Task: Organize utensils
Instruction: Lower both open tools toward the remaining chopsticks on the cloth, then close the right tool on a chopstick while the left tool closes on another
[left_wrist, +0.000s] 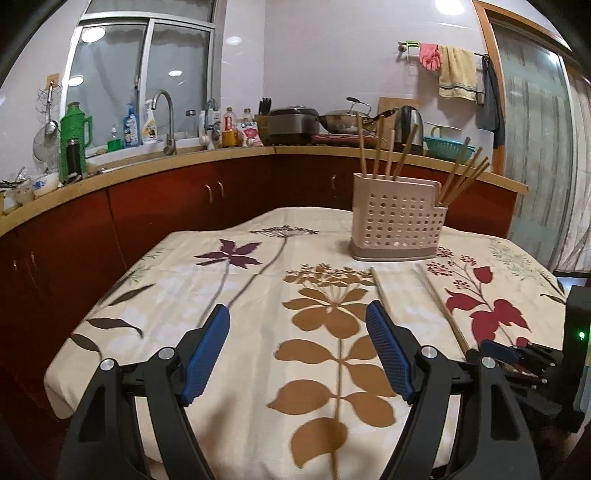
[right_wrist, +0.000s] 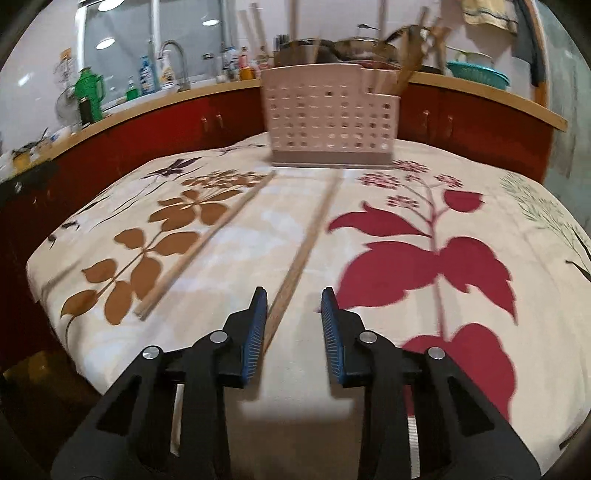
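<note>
1. No brand, label or writing can be read: the bottles on the far counter (left_wrist: 258, 149) are too small and blurred.
2. We see the left gripper (left_wrist: 297, 317) low over the flowered tablecloth (left_wrist: 207, 280), its blue pads wide apart with nothing between them.
3. The right gripper (right_wrist: 294, 301) stands with a clear gap between its pads; the near end of the right chopstick (right_wrist: 306, 243) lies in that gap, close beside the left pad. Blur prevents us from telling whether that pad touches it; the right pad is clearly apart.
4. The left chopstick (right_wrist: 207, 243) lies alone on the cloth, near the right one, the two spreading apart toward us.
5. The perforated utensil holder (left_wrist: 395, 225) stands upright at the far side of the table, just beyond the far tips of both loose chopsticks. Several chopsticks (left_wrist: 388, 147) stand in it, in two compartments.
6. The cloth's left edge drops off near red cabinets (left_wrist: 166, 199); bare cloth lies open left of the holder and around both grippers.
</note>
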